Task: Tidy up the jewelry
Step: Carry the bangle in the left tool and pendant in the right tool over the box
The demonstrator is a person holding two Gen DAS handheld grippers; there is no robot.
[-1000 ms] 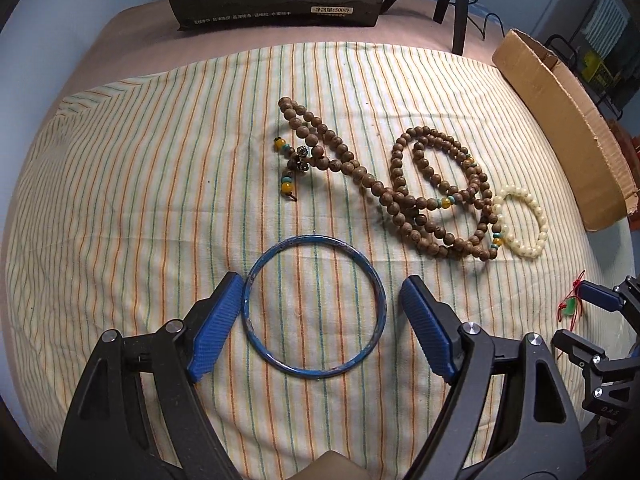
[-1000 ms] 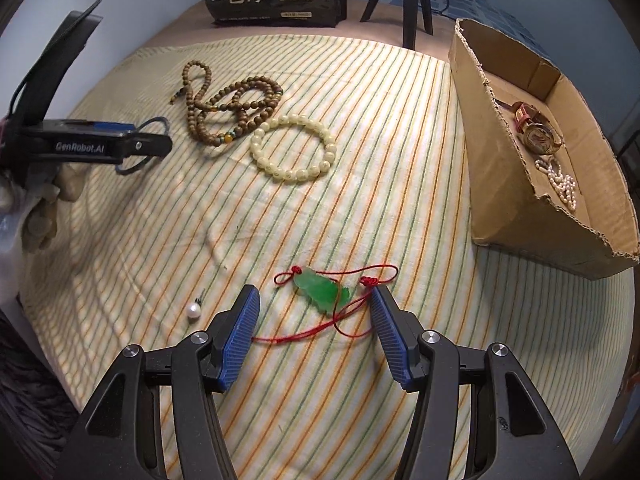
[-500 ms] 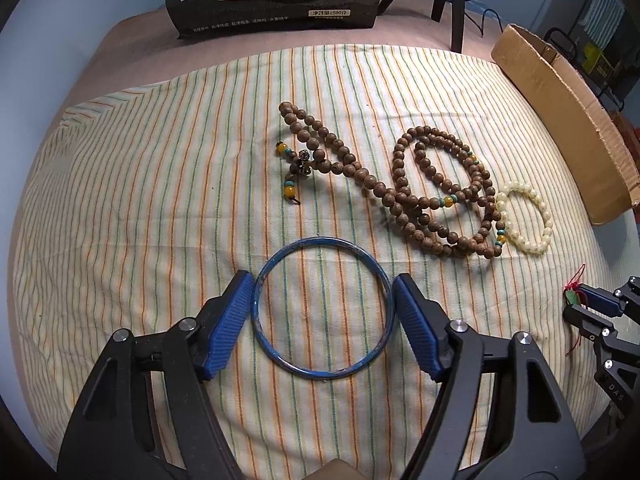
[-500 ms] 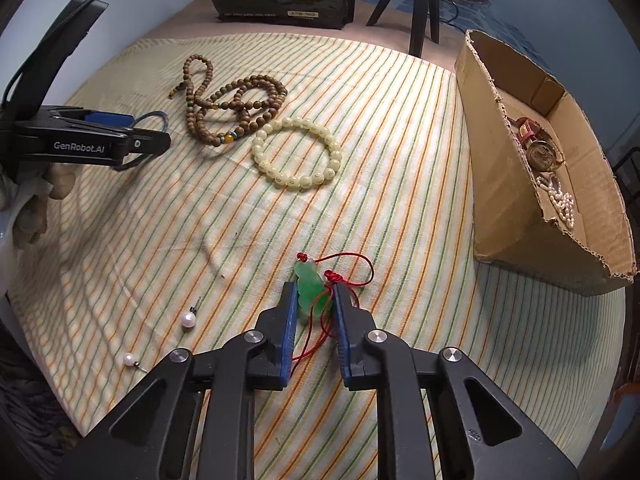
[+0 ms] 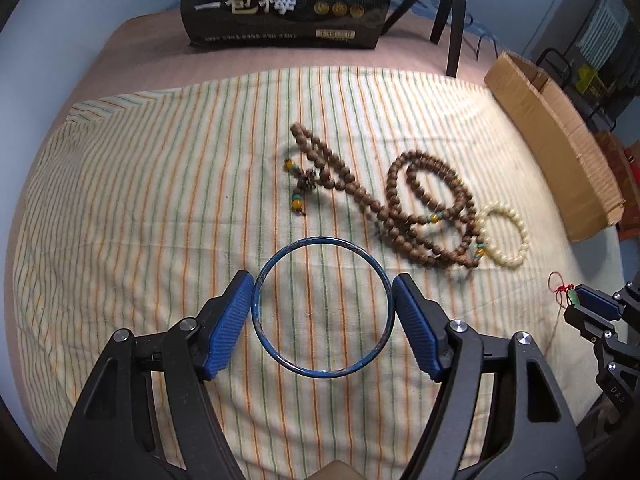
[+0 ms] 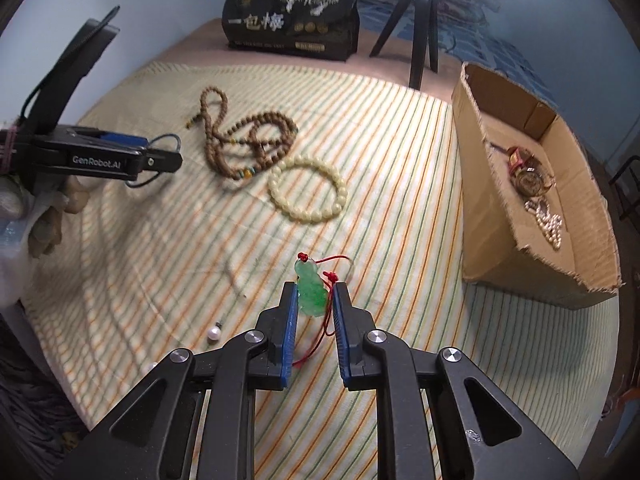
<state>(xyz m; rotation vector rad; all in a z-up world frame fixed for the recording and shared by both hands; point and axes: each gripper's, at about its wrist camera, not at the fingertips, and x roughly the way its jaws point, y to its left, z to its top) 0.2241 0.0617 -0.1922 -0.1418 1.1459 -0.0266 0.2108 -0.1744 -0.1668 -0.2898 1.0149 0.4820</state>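
Observation:
A blue bangle [image 5: 323, 239] sits between the blue pads of my left gripper [image 5: 323, 280], which is shut on it, both pads touching its rim just above the striped cloth [image 5: 140, 220]. In the right wrist view, my right gripper [image 6: 314, 288] is shut on a green jade pendant [image 6: 310, 294], held off the cloth with its red cord [image 6: 320, 336] dangling. The left gripper [image 6: 160, 156] shows at the left of that view. The right gripper [image 5: 588, 300] shows at the right edge of the left wrist view.
A brown wooden bead necklace [image 5: 420, 208] and a cream bead bracelet [image 5: 506, 236] lie mid-cloth. An open cardboard box [image 6: 500, 240] at the right holds a watch and a pearl string [image 6: 548, 220]. Two small pearl pieces [image 6: 213, 334] lie near the front. A black bag [image 5: 284, 0] and a tripod [image 6: 420, 20] stand behind.
My right gripper closed on the green pendant and raised it off the cloth. My left gripper's pads closed in until they touched the blue bangle.

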